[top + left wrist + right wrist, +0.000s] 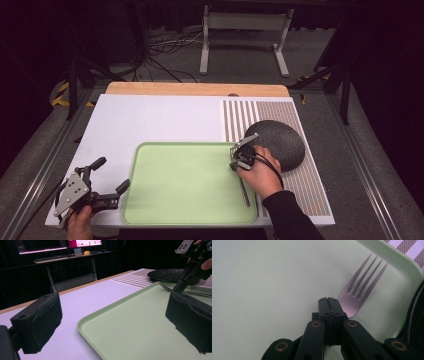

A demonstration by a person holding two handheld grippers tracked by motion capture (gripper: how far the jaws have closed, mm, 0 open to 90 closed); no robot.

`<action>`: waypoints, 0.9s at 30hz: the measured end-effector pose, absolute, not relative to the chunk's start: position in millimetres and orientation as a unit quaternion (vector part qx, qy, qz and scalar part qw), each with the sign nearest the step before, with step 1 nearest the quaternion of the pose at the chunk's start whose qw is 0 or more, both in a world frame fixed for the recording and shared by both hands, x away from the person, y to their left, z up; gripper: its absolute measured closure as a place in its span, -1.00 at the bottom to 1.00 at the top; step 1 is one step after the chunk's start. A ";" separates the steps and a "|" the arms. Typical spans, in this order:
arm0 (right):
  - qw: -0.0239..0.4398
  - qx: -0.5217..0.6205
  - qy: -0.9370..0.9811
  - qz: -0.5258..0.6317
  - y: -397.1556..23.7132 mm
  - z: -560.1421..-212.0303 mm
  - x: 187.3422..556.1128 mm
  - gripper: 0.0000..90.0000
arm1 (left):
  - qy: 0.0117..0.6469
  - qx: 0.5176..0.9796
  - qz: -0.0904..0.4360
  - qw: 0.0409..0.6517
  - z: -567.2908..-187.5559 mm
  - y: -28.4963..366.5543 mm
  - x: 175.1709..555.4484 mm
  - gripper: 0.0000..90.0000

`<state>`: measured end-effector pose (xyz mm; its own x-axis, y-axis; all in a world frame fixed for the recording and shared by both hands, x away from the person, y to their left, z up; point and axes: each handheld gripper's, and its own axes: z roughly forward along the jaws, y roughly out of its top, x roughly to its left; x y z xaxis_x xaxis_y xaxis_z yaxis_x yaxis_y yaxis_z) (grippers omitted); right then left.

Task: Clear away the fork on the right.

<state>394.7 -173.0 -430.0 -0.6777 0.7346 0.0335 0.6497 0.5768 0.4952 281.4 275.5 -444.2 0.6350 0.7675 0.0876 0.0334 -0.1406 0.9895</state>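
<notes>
A metal fork (359, 287) lies flat near the right edge of the pale green tray (190, 185), its handle (244, 192) pointing to the table's front. My right gripper (328, 300) is shut, its jaws pressed together with nothing between them. Its tips point down at the tray just beside the fork's neck, and the tines reach out past them. In the left gripper view the right gripper (178, 287) stands over the fork (166, 286). My left gripper (113, 173) hovers open just left of the tray's front left corner, holding nothing.
A dark round plate (280, 142) sits upside down on the striped placemat (240, 120), right behind the right hand. The tray rests on a white board (150, 120) with a wooden strip (195, 89) at its far edge. Metal stands and cables lie beyond the table.
</notes>
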 end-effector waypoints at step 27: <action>0.111 0.396 0.867 0.283 -180.4 -402.9 388.5 0.26 | 0.289 0.688 0.313 0.588 -443.9 275.9 281.3 -0.97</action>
<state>388.5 -180.4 -402.9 -0.6618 0.7491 0.0317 0.6237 0.5266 0.5776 281.3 275.9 -443.9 0.6372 0.7654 0.0901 0.0305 -0.1419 0.9894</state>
